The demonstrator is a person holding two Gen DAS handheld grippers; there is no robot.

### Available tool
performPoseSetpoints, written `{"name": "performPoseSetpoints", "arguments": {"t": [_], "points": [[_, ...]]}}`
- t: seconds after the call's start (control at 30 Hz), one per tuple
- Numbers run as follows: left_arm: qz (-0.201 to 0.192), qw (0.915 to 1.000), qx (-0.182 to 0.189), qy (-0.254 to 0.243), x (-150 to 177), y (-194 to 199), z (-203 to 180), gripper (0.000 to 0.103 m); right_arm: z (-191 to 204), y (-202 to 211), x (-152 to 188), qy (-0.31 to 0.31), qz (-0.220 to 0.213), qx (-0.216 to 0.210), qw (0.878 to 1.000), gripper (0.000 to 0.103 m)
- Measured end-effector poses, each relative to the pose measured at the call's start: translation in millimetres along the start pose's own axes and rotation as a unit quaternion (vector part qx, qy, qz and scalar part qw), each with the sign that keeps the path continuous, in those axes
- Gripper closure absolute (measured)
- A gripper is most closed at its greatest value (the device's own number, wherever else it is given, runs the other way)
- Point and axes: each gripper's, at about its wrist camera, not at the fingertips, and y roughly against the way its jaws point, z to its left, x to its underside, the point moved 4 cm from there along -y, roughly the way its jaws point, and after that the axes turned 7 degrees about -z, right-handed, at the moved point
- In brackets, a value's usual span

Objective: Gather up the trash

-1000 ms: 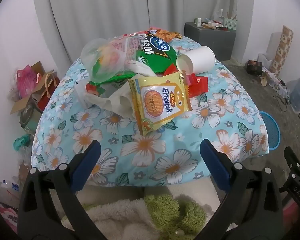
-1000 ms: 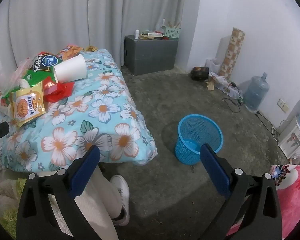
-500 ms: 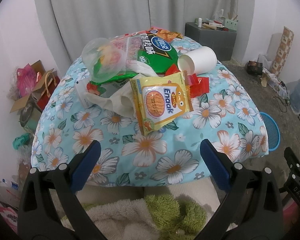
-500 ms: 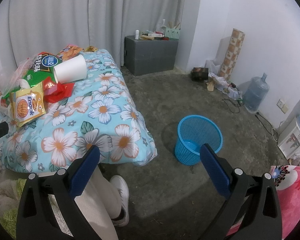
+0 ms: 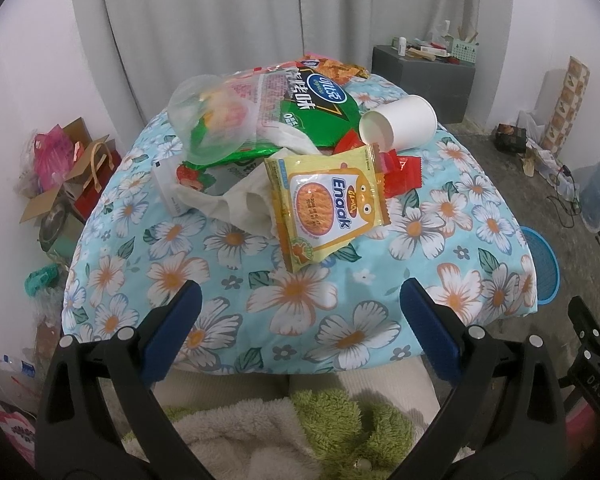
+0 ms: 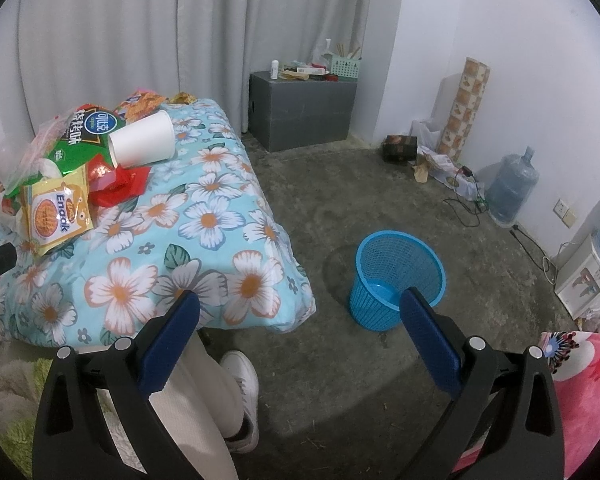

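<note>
A heap of trash lies on the flowered cloth (image 5: 300,304) of a table: a yellow Enaak packet (image 5: 324,208) in front, a white paper cup (image 5: 398,127) on its side, a green snack bag (image 5: 312,112), a clear plastic cup (image 5: 212,120), red wrappers (image 5: 400,176) and a crumpled white bag (image 5: 236,200). My left gripper (image 5: 300,308) hangs open over the table's near edge, short of the yellow packet, holding nothing. My right gripper (image 6: 300,316) is open and empty, off the table's right corner. A blue mesh basket (image 6: 396,276) stands on the floor there.
A person's pale trouser leg and white shoe (image 6: 242,380) are below the table edge. A grey cabinet (image 6: 302,110) stands at the back wall, a water jug (image 6: 512,184) and cables at the right wall. Boxes and bags (image 5: 60,176) pile left of the table.
The left gripper has tilted slightly, so the trash heap sits a little lower in its view. The right view is nearly unchanged. Both grippers stay open.
</note>
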Motion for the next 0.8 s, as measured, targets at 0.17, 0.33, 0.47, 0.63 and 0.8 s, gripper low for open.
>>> {"name": "performPoseSetpoints", "arguments": {"t": [0.17, 0.33, 0.47, 0.63, 0.8], "points": [[0.000, 1.0000, 0.000, 0.001, 0.1, 0.0, 0.3, 0.008, -1.4, 0.3, 0.3, 0.000, 0.000, 0.000, 1.000, 0.005], [0.000, 1.0000, 0.001, 0.000, 0.3, -0.1, 1.0, 0.008, 0.0, 0.1, -0.1, -0.001, 0.000, 0.000, 1.000, 0.005], [0.001, 1.0000, 0.000, 0.000, -1.3, -1.2, 4.8, 0.008, -0.9, -0.4, 0.4, -0.001, 0.000, 0.000, 1.000, 0.005], [0.001, 1.0000, -0.001, 0.001, 0.9, -1.9, 5.7, 0.008, -3.4, -0.4, 1.6, -0.001, 0.001, 0.000, 1.000, 0.005], [0.002, 1.0000, 0.000, 0.001, 1.7, -2.0, 5.6, 0.007, -1.2, -1.8, 1.1, -0.002, 0.002, -0.001, 1.000, 0.005]]}}
